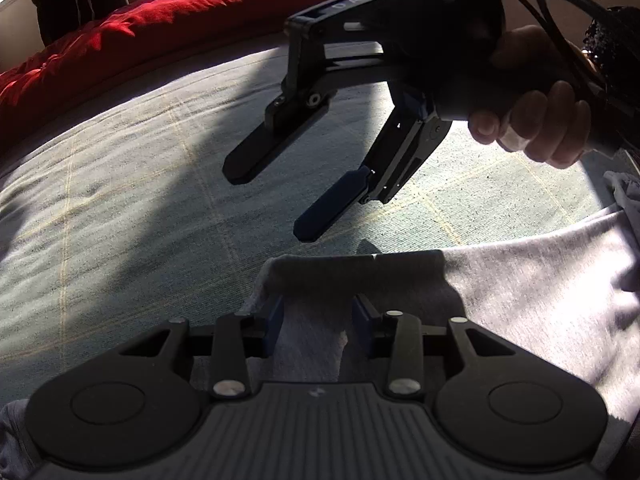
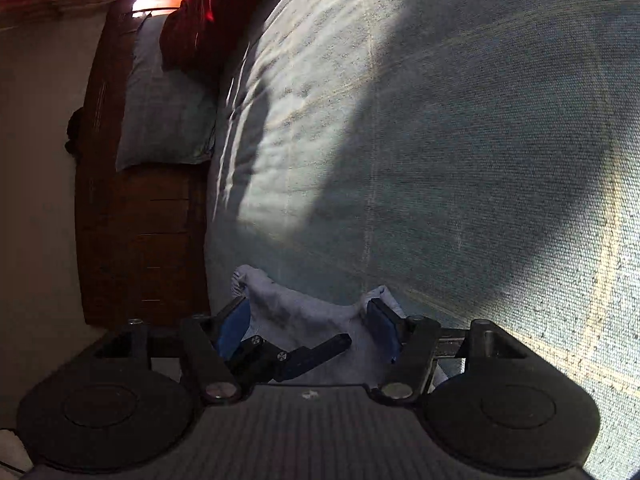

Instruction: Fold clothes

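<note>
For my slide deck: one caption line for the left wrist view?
Left gripper over a pale grey garment on a teal bedspread, the open right gripper hovering ahead.

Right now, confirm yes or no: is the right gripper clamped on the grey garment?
No: the right gripper hangs open above the bedspread, clear of the grey garment.

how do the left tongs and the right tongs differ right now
Opening: the right tongs stand wide apart; the left tongs are set narrower.
Contents: nothing is between the right tongs; the grey garment lies between the left tongs, though a firm grip cannot be told.
Place: the right tongs hang in the air over the bedspread; the left tongs sit low at the garment.
Both are black with blue pads.
</note>
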`<act>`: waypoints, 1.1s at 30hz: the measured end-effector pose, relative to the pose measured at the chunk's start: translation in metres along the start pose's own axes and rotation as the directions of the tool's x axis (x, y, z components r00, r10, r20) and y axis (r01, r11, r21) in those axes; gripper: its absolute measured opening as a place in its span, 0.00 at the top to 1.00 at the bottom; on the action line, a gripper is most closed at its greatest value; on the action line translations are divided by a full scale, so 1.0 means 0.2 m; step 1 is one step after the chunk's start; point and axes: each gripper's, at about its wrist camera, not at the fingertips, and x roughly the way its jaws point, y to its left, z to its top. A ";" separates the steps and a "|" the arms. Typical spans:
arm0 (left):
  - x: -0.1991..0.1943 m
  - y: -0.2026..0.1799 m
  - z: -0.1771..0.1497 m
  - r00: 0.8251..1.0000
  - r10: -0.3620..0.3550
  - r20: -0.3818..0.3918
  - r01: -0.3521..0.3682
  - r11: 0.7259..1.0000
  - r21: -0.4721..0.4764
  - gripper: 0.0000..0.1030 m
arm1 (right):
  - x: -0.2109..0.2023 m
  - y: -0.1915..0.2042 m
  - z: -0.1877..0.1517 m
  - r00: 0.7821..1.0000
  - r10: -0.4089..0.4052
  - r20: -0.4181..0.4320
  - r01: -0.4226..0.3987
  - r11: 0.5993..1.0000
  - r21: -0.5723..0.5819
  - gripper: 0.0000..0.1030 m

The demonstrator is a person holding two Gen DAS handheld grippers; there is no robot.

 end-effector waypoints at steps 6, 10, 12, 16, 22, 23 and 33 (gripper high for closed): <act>0.04 0.03 -0.05 1.000 0.019 -0.008 -0.020 0.999 -0.045 0.62 | 0.14 0.00 0.06 0.992 -0.081 -0.100 0.078 0.996 -0.038 0.32; 0.08 0.07 -0.04 1.000 0.020 0.019 -0.018 0.996 -0.093 0.61 | 0.17 0.04 0.09 0.991 -0.108 -0.082 0.101 0.991 -0.087 0.32; 0.09 0.08 -0.02 0.999 0.026 0.036 -0.022 0.995 -0.097 0.61 | 0.15 0.09 0.11 0.989 -0.145 -0.024 0.140 0.980 -0.139 0.32; 0.04 0.10 -0.02 0.999 0.035 0.039 -0.031 0.994 -0.108 0.61 | 0.09 0.18 0.09 0.990 -0.143 0.010 0.143 0.971 -0.191 0.32; -0.12 0.08 -0.19 0.996 0.070 -0.048 -0.075 0.992 -0.101 0.60 | 0.15 0.23 -0.03 0.986 -0.126 -0.104 0.102 0.972 -0.211 0.28; -0.13 0.08 -0.22 0.995 0.074 -0.063 -0.080 0.991 -0.103 0.58 | 0.16 0.22 -0.05 0.982 -0.158 -0.105 0.132 0.967 -0.216 0.28; -0.23 0.11 -0.24 0.988 0.156 0.016 -0.153 0.980 -0.128 0.57 | 0.09 0.29 -0.28 0.928 -0.371 0.023 0.350 0.852 -0.390 0.28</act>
